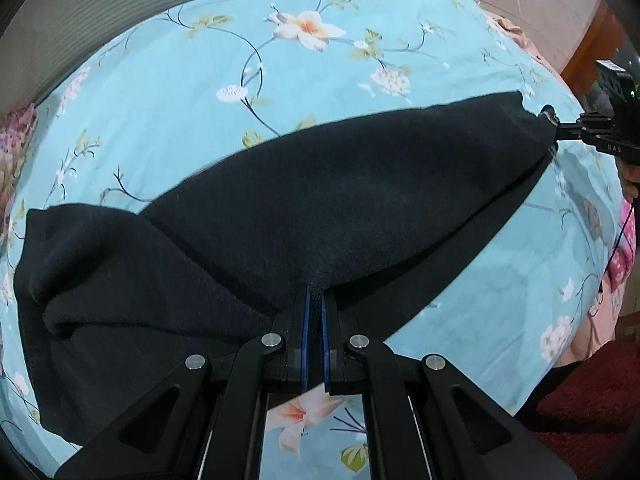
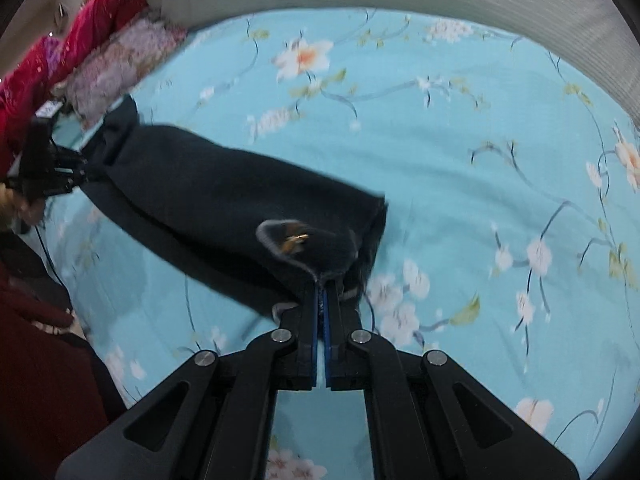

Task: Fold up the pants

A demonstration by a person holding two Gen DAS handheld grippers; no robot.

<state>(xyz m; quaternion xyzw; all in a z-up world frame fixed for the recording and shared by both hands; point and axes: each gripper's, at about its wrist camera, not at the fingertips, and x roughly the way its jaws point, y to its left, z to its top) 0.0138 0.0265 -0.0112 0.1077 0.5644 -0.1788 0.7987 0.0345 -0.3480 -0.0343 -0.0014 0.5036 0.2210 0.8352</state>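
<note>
Black pants hang stretched between my two grippers above a light-blue floral bedsheet. My left gripper is shut on one end of the pants; loose cloth sags to its left. My right gripper is shut on the other end, near a small metal button on the waist. In the right wrist view the pants run to the left gripper at the far left. In the left wrist view the right gripper pinches the far right corner.
A pale headboard or wall borders the far side of the bed. Red and pink bedding lies piled at one end. A dark red rug shows beyond the bed's edge.
</note>
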